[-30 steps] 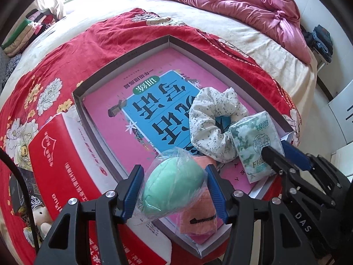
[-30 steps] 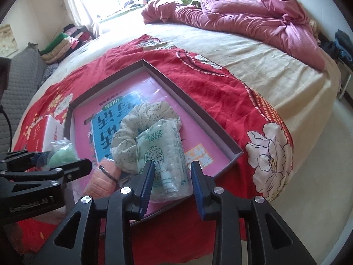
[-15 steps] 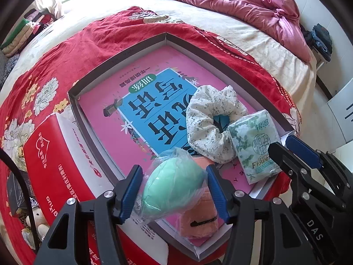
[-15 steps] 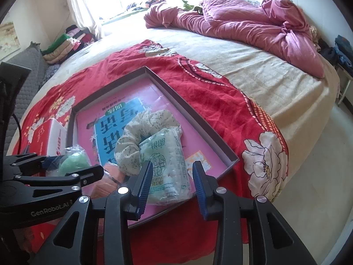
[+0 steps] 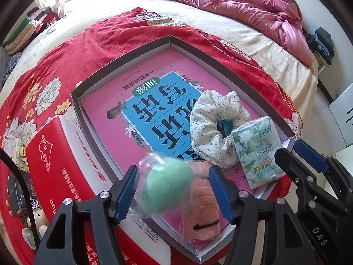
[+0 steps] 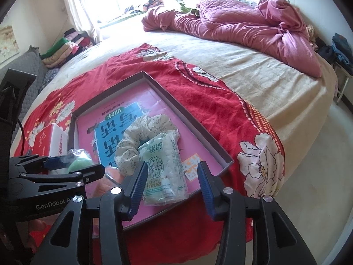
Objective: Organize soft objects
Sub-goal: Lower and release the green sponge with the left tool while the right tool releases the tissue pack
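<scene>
I am holding my left gripper [image 5: 173, 190] low over the near corner of the tray [image 5: 123, 65], its fingers spread wide, and the bagged green sponge [image 5: 166, 186] is blurring between them, touching neither pad, above the orange mask [image 5: 203, 201]. My right gripper [image 6: 172, 182] is hovering at the tray's near edge, fingers parted around the tissue pack [image 6: 164, 167] without touching it. Half a second ago both pairs of fingers were narrower, and the left was gripping the sponge. The floral scrunchie [image 5: 217, 130] is resting on the pink book [image 5: 114, 101] beside the tissue pack. The tray is sitting on a red flowered cloth [image 6: 211, 101] over the bed [image 6: 253, 75], with a pink quilt [image 6: 238, 24] bunched behind.
</scene>
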The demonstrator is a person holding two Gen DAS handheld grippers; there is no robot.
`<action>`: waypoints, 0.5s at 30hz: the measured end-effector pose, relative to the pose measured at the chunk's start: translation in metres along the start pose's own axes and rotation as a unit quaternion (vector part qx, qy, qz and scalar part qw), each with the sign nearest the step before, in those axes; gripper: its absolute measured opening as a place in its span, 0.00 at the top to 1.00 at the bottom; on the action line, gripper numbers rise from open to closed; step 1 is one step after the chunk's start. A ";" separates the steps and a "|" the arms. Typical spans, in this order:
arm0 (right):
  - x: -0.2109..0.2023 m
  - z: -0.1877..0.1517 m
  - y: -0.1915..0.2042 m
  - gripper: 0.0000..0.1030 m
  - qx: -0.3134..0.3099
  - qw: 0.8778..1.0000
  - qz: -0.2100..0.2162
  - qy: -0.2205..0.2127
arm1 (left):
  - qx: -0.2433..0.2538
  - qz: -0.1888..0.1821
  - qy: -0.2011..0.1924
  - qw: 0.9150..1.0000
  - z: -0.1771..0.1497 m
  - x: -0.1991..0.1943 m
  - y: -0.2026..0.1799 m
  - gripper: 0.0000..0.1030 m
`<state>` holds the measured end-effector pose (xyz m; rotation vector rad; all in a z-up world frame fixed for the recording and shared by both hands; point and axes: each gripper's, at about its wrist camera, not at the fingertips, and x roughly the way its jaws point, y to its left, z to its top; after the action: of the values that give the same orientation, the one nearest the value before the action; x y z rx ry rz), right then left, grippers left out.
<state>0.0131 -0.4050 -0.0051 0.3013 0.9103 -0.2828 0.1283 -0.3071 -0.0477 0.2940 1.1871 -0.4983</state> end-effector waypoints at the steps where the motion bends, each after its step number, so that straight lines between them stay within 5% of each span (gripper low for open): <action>1: 0.000 0.000 0.000 0.52 0.000 1.000 -0.001 0.001 | -0.002 -0.005 -0.002 1.000 0.000 -0.002 0.001 0.34; 15: -0.011 0.003 0.001 0.47 0.000 1.000 -0.012 -0.009 | -0.005 -0.002 -0.018 1.000 -0.008 -0.022 0.006 0.29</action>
<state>0.0093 -0.4042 0.0052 0.2877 0.8968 -0.3077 0.1187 -0.2941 -0.0301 0.2730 1.1554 -0.5001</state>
